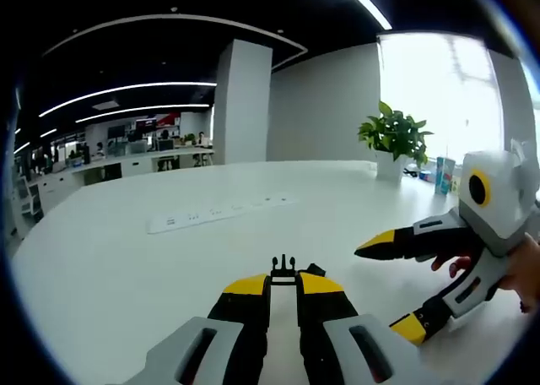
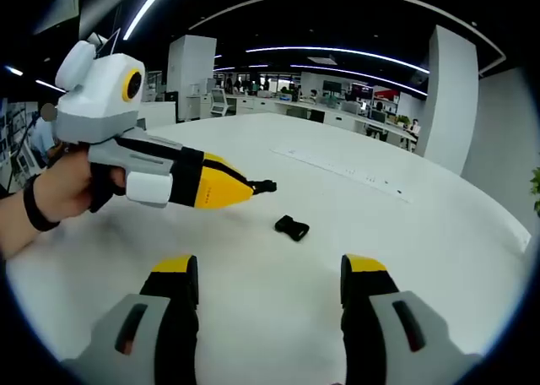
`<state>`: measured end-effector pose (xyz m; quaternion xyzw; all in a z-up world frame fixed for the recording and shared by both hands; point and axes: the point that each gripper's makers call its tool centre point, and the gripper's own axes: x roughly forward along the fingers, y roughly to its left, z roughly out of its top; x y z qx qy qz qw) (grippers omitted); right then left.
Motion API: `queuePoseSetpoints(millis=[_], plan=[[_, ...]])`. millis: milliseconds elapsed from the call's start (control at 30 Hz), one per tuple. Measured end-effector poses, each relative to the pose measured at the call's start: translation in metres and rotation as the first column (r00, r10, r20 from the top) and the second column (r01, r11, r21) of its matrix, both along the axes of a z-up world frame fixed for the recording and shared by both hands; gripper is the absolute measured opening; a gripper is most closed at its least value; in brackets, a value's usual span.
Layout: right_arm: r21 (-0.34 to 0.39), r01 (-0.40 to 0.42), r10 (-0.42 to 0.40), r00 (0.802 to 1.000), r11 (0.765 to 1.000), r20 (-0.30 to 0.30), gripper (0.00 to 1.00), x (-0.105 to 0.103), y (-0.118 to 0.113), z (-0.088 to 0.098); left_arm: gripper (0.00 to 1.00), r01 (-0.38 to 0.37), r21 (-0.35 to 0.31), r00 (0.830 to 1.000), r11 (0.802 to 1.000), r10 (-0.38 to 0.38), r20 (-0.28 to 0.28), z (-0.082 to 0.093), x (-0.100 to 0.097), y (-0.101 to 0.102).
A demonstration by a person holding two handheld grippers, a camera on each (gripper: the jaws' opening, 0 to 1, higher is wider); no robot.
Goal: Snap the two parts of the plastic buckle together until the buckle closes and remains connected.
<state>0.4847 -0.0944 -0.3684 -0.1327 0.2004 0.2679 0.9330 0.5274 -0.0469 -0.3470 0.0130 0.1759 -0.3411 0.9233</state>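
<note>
Buckle halves were apart: one pronged half (image 1: 284,268) was pinched in the closed left hand-held gripper (image 1: 284,285), the other half (image 2: 292,227) lay on the white bench (image 2: 439,250) ahead of the wide-open right hand-held gripper (image 2: 268,271).

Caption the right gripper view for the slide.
Left gripper holds one buckle half above the white table; open right gripper faces the other half.

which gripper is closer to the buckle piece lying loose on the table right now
Right, though not by much. The right gripper stands open just short of the loose buckle piece, which lies between its jaw lines. The left gripper, shut on the pronged buckle half, hovers beside it.
</note>
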Motion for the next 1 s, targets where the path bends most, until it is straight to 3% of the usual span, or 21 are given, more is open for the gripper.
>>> queuePoseSetpoints(millis=[100,400,600,1000], plan=[[-0.001,-0.001,0.001,1.000,1.000,0.003,0.69,0.000,0.000,0.000,0.10,0.008,0.024,1.000,1.000,-0.008,0.007,0.002,-0.004,0.000],[0.000,-0.002,0.002,1.000,1.000,0.001,0.68,0.000,0.001,0.000,0.10,0.034,-0.066,0.998,0.997,-0.037,-0.044,0.026,-0.023,0.002],[0.006,0.000,0.000,1.000,1.000,-0.001,0.68,0.000,0.001,0.000,0.10,0.044,-0.043,0.999,0.998,-0.045,-0.022,0.037,-0.031,0.008],[0.007,-0.002,0.002,1.000,1.000,0.000,0.68,0.001,0.001,0.000,0.10,0.054,-0.085,0.998,0.995,-0.055,-0.013,0.056,-0.039,0.011]])
